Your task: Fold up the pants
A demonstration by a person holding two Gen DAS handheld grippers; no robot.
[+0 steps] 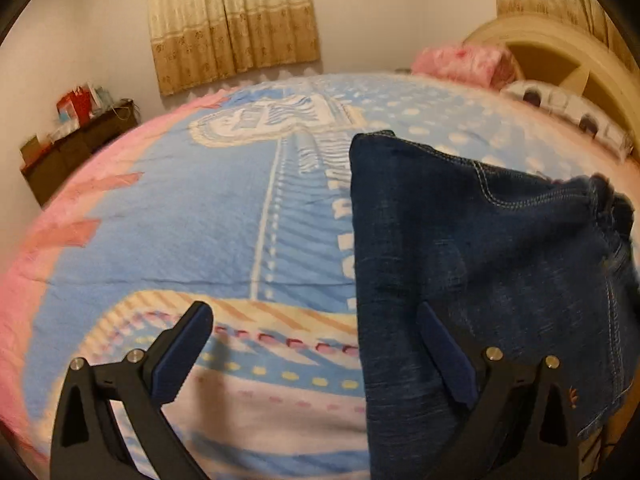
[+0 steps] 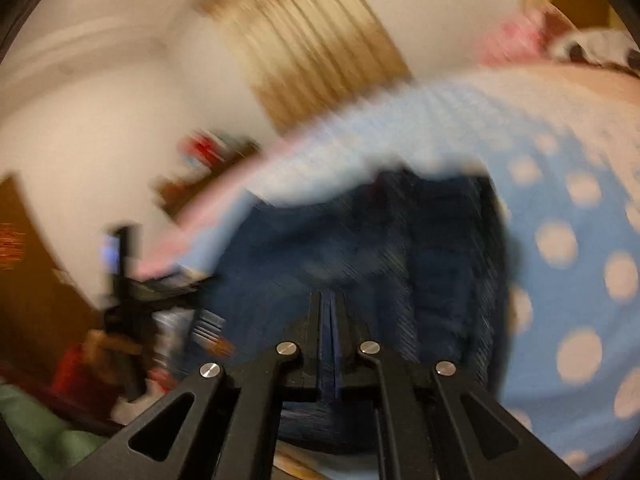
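Dark blue jeans (image 1: 480,264) lie folded on the bed, their straight left edge running towards me. My left gripper (image 1: 312,316) hovers low over that edge, open wide. Its right finger (image 1: 444,352) is above the denim and its left finger (image 1: 188,344) is above the blanket; neither pad presses on cloth. In the right wrist view, blurred by motion, my right gripper (image 2: 329,312) is shut above the jeans (image 2: 360,248). The blur hides whether any denim is pinched between its pads.
The bed carries a light blue blanket (image 1: 200,216) with a pink border and white dots (image 2: 560,240). Pink and patterned pillows (image 1: 464,60) lie by the headboard (image 1: 560,52). A dark low cabinet (image 1: 76,148) with boxes stands by the wall, under curtains (image 1: 232,20).
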